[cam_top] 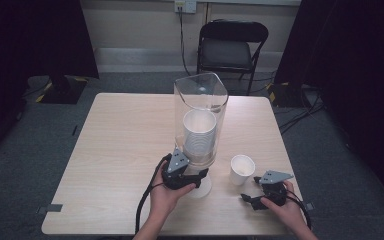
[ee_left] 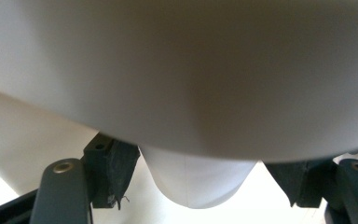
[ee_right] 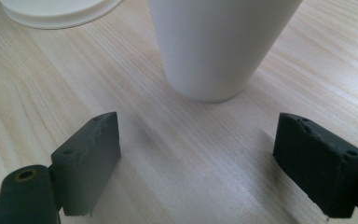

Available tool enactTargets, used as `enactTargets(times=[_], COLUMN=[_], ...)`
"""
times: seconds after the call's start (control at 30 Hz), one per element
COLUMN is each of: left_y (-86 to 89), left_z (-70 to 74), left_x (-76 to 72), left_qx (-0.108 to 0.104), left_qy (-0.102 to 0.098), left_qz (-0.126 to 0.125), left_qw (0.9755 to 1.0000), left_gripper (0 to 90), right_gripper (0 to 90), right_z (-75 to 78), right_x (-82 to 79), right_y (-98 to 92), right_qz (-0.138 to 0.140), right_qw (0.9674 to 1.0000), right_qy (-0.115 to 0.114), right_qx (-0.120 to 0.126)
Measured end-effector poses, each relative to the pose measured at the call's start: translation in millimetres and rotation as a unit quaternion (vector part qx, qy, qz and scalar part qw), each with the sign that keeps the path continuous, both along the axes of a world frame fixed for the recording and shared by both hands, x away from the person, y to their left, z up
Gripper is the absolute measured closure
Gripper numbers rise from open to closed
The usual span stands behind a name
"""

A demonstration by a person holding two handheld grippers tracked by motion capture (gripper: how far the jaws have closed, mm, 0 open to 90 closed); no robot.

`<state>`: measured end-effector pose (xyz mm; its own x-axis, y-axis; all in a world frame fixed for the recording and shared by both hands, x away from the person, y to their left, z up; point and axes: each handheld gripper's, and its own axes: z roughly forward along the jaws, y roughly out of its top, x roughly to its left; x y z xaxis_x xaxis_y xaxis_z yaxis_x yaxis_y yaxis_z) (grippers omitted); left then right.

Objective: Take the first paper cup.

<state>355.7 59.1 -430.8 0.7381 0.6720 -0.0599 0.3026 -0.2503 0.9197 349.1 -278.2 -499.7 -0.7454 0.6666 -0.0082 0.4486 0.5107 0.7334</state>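
Reaching under the clear cup dispenser near the table's near edge, the left gripper is being held with the lowest cup of the stack between its jaws; whether the pads are pressing cannot be told. The cup's long axis is running upright, directly ahead. The right gripper, jaws apart, is being rested just short of the loose cup.

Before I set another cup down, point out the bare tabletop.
The table's whole left half, from the cup dispenser to the left edge, is bare, as is the far strip behind the dispenser. It is crowded at the near right: the left gripper at the dispenser's base, the loose cup and the right gripper.
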Motion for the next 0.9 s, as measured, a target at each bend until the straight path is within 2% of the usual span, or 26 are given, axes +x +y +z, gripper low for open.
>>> enactTargets(times=[0.23,0.47,0.63,0.67,0.7,0.73,0.77,0.8,0.83,0.87,0.9], left_y=[-0.4,-0.8,-2.0,-1.8,-0.9,-1.9,-2.3,0.1,4.0,5.7,5.7], left_z=[-5.3,-6.7,-10.8,-11.2,-14.2,-23.9,-31.1,-49.1,-57.8,-56.2,-56.2], left_x=[2.5,1.3,-2.0,-1.6,-1.5,-2.6,-2.6,-5.5,-9.1,-13.8,-13.8], left_qx=[-0.027,-0.005,-0.01,-0.008,-0.018,0.068,0.102,0.105,0.046,0.044,0.044], left_qy=[0.007,-0.004,-0.015,0.0,0.007,0.032,0.052,0.071,0.079,0.066,0.066], left_qz=[0.001,0.004,0.013,0.014,0.012,0.016,0.009,0.005,0.023,0.021,0.021], left_qw=[0.9996,1.0,0.9998,0.9999,0.9997,0.997,0.9934,0.9919,0.9955,0.9966,0.9966], left_gripper=[30.1,33.5,36.0,36.0,36.0,37.5,37.4,37.4,37.3,37.2,37.1], right_gripper=[14.2,14.2,14.1,14.1,14.1,14.1,14.0,14.0,14.0,13.9,13.9], right_z=[0.0,0.1,0.1,0.1,0.0,0.1,-0.2,-0.2,-0.2,0.1,0.1], right_x=[0.0,-0.2,-0.3,-0.3,-0.2,-0.3,0.4,0.4,0.5,0.2,0.2], right_y=[0.0,0.1,0.1,0.1,0.1,0.1,0.0,0.0,-0.2,-0.5,-0.5], right_qz=[0.0,0.0,0.0,0.0,0.0,0.0,0.003,0.003,0.005,0.005,0.005], right_qw=[1.0,1.0,1.0,1.0,1.0,1.0,1.0,1.0,1.0,1.0,1.0], right_qy=[0.0,0.001,0.002,0.002,0.001,0.002,0.0,0.0,0.001,0.001,0.001], right_qx=[0.0,0.0,0.0,0.0,0.0,0.0,0.001,0.001,0.002,0.0,0.0])
